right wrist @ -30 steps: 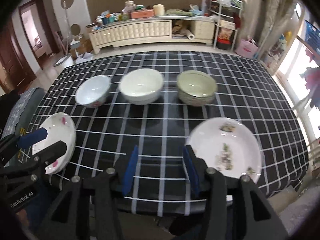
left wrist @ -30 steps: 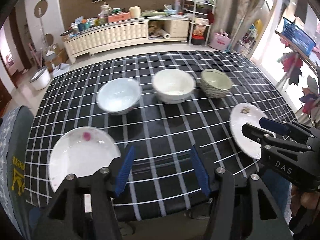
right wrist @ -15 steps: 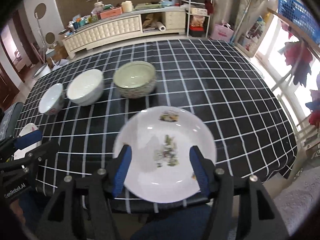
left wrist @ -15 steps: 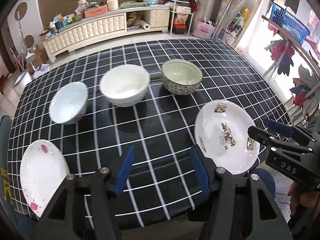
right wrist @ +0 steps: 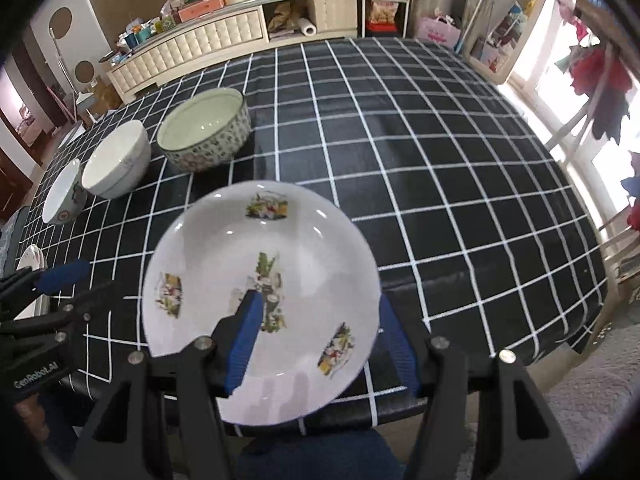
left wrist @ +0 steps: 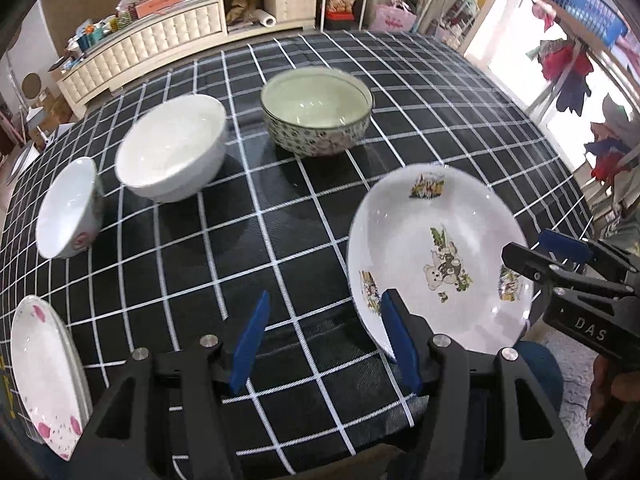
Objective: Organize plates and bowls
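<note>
A person stands at a table under a black cloth with white grid lines (left wrist: pixel 304 216), a gripper in each hand. Within the last second the right gripper (right wrist: pixel 316 344) has swung over the round white ceramic plate printed with bear and flower pictures (right wrist: pixel 260 292), near the table's front edge. Its blue pads straddle the plate's near right rim, spread and not yet gripping; a pickup looks imminent. The plate lies flat, face up; being round, it has no long axis. The left gripper (left wrist: pixel 324 344) hovers open and empty just left of the plate. Three bowls (left wrist: pixel 316 116) line up behind.
</note>
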The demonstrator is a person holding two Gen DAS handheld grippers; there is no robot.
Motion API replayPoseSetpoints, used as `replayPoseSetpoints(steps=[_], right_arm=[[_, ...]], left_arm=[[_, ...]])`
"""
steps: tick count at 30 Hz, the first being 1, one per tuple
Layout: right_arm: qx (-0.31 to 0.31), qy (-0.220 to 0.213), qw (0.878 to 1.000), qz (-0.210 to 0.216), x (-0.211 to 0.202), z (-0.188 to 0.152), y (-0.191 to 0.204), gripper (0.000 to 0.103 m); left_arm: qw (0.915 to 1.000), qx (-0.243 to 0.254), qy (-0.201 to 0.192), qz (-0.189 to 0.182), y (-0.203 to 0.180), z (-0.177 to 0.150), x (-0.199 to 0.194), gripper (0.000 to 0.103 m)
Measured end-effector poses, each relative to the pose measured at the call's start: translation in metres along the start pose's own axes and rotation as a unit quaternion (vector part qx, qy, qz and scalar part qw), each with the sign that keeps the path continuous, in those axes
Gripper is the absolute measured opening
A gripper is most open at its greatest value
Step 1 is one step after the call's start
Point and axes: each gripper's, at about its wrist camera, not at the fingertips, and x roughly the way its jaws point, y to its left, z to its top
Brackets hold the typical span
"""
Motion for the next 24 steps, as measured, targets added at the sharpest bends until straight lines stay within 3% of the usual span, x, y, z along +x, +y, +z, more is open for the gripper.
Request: replayPoseSetpoints(steps=[8, 11, 14, 19, 24], right_arm=[[0.015, 0.007, 1.000, 0.016, 0.020, -0.001, -0.013, 0.065], [0.016, 0.012, 1.000, 0.014, 0.026, -0.002, -0.016, 0.064], [0.014, 0.020, 1.000, 0.008, 0.031, -0.003, -0.016, 0.050], [0.013, 0.023, 1.000, -0.011, 0.032, -0.007, -0.022, 0.030], [0.014, 0.020, 1.000, -0.002, 0.031, -0.011, -0.028, 0.029]], left_arm=[[0.9994, -0.007, 0.022, -0.025, -0.004, 0.007, 0.030, 0.055], [0.9993, -0.003, 0.028, -0.024, -0.005, 0.007, 0.036, 0.044], [0.9989, -0.003, 0.036, -0.030, -0.006, 0.007, 0.043, 0.031], [0.9989, -0.011, 0.036, -0.028, -0.008, 0.006, 0.050, 0.028], [0.9985, -0.005, 0.041, -0.035, -0.018, 0.009, 0.055, 0.016]])
